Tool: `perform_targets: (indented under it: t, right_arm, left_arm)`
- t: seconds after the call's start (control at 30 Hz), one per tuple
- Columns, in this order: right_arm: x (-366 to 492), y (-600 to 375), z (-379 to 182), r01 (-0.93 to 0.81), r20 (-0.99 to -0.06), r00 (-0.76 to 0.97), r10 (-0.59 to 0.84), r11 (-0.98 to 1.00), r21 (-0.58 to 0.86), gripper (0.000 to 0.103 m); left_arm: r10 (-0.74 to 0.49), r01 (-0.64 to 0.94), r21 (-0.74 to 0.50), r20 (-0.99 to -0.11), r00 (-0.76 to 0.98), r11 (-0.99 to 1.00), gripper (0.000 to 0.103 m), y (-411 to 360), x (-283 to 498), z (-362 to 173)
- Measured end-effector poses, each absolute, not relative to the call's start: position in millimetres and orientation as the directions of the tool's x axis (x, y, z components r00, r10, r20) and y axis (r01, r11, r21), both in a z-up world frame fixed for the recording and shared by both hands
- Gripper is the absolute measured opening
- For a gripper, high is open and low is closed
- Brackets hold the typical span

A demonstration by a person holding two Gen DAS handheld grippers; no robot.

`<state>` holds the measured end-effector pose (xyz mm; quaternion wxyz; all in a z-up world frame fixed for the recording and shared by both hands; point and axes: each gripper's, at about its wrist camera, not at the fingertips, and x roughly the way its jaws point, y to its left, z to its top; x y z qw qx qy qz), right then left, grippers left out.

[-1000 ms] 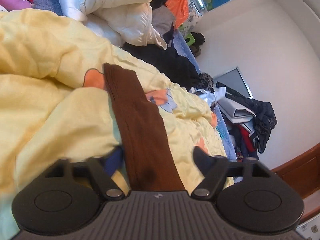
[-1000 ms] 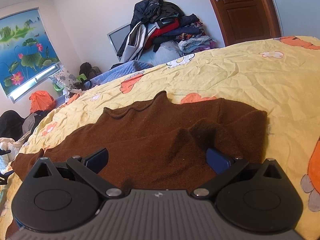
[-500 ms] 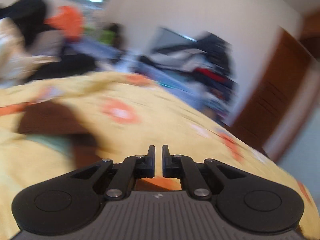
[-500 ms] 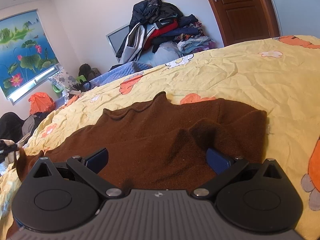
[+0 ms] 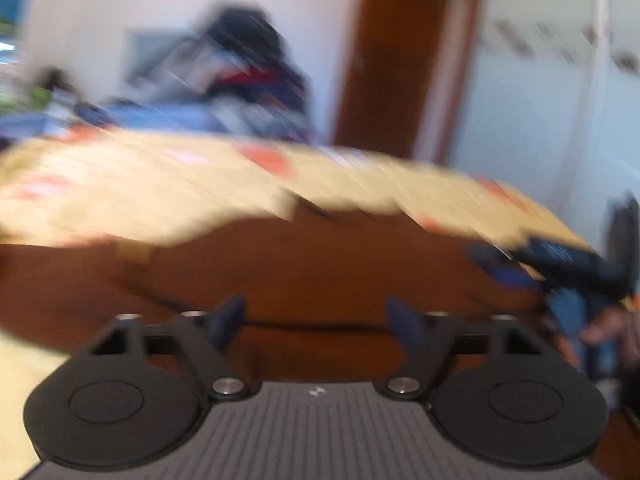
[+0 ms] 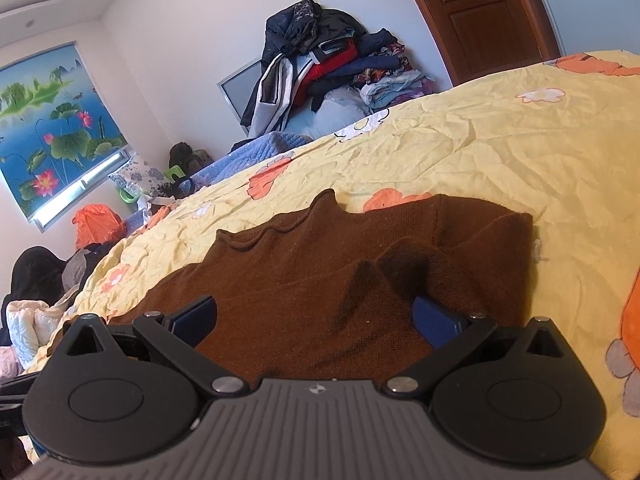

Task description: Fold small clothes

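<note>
A brown knit sweater (image 6: 320,280) lies flat on the yellow flowered bedspread (image 6: 500,152), its rolled collar toward the far side. My right gripper (image 6: 316,312) rests low over the sweater's near part, open, with a raised fold of knit beside its right finger (image 6: 436,320). The left wrist view is blurred by motion. There my left gripper (image 5: 316,314) hangs over the brown sweater (image 5: 320,264) with its jaws opening and nothing pinched between them. The other gripper (image 5: 580,268) and a hand show at that view's right edge.
A heap of clothes (image 6: 328,60) is piled against the far wall beside a wooden door (image 6: 480,12). More clothing and a white quilted jacket (image 6: 36,320) lie off the bed's left side. A window blind with a lotus picture (image 6: 52,120) hangs on the left.
My left gripper left the sleeve, swung fast across the bed, shut, then opened over the sweater's body. The sleeve end no longer lies out at the left. The right gripper stayed put.
</note>
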<state>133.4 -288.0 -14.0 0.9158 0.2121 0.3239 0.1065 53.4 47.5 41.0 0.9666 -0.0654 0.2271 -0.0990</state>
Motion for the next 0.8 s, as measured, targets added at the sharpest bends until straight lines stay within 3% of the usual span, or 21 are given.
perform_targets:
  t: [0.07, 0.13, 0.27, 0.33, 0.43, 0.53, 0.57, 0.6, 0.73, 0.77, 0.8]
  right_arm:
    - [134, -286, -14, -0.059, -0.553, 0.766, 0.328, 0.893, 0.447, 0.103]
    - [134, -285, -14, -0.059, -0.559, 0.765, 0.321, 0.898, 0.435, 0.103]
    - [135, -279, -13, -0.059, -0.573, 0.761, 0.304, 0.912, 0.406, 0.103]
    - [136, -277, -12, -0.059, -0.579, 0.759, 0.296, 0.918, 0.392, 0.103]
    - [136, -274, -12, -0.058, -0.586, 0.758, 0.286, 0.925, 0.376, 0.103]
    - [136, -274, -12, -0.058, -0.589, 0.757, 0.283, 0.927, 0.371, 0.103]
    - [136, -274, -12, -0.058, -0.589, 0.757, 0.283, 0.927, 0.371, 0.103]
    - [136, -274, -12, -0.058, -0.589, 0.757, 0.283, 0.927, 0.370, 0.103]
    - [136, -274, -12, -0.059, -0.589, 0.757, 0.284, 0.927, 0.371, 0.103]
    - [136, -274, -12, -0.059, -0.588, 0.757, 0.284, 0.926, 0.372, 0.103]
    - [136, -274, -12, -0.059, -0.588, 0.757, 0.284, 0.927, 0.372, 0.103]
  left_arm:
    - [-0.106, 0.015, -0.239, -0.373, 0.922, 0.971, 0.086, 94, 47, 46]
    - [-0.026, -0.140, -0.418, -0.368, 0.929, 0.898, 0.086, 155, 51, 48]
    - [0.086, -0.328, -0.840, -0.324, 0.942, 0.433, 0.086, 293, 56, 17]
    - [0.143, -0.373, -0.880, -0.346, 0.927, 0.294, 0.086, 337, 63, 4]
    - [0.185, -0.441, -0.859, -0.404, 0.896, 0.259, 0.085, 375, 81, -11]
    - [0.209, -0.451, -0.851, -0.406, 0.890, 0.268, 0.063, 389, 90, -19]
    - [0.196, -0.453, -0.847, -0.412, 0.890, 0.278, 0.045, 392, 95, -21]
    - [0.182, -0.459, -0.841, -0.423, 0.888, 0.287, 0.038, 392, 100, -24]
    - [0.202, -0.507, -0.770, -0.465, 0.862, 0.388, 0.034, 387, 108, -16]
    - [0.223, -0.526, -0.742, -0.478, 0.850, 0.415, 0.016, 382, 105, -10]
    - [0.246, -0.546, -0.717, -0.489, 0.837, 0.434, 0.005, 377, 105, -4]
